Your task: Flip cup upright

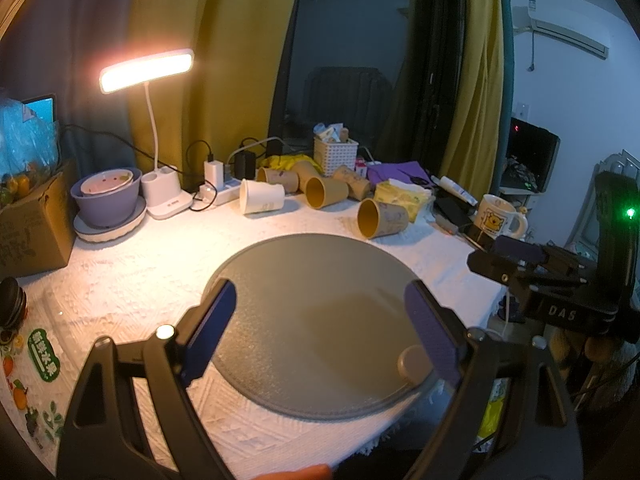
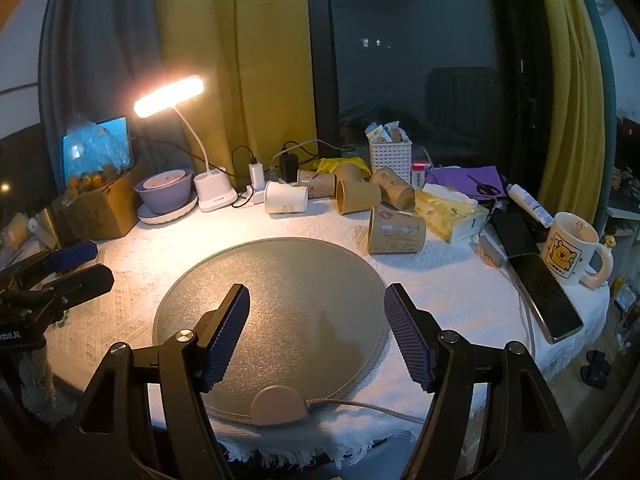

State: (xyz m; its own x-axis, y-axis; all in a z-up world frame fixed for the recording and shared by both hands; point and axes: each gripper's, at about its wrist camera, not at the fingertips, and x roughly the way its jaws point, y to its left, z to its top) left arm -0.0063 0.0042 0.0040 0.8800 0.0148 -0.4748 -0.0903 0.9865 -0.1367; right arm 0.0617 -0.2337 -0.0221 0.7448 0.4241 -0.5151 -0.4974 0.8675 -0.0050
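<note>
Left gripper [image 1: 320,328] gapes over the grey mat [image 1: 312,300]; brown cup [image 1: 382,218] lies sideways beyond.

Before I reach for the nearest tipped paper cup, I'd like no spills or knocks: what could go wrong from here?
1. The nearest brown paper cup lies on its side beside the tissue pack; a wide approach could snag the tissues.
2. Paper walls crush easily, so the open right hand-held gripper should close gently.
3. More tipped cups lie close behind it, and the bear mug and phone sit to the right; a sweeping arm may knock them.
</note>
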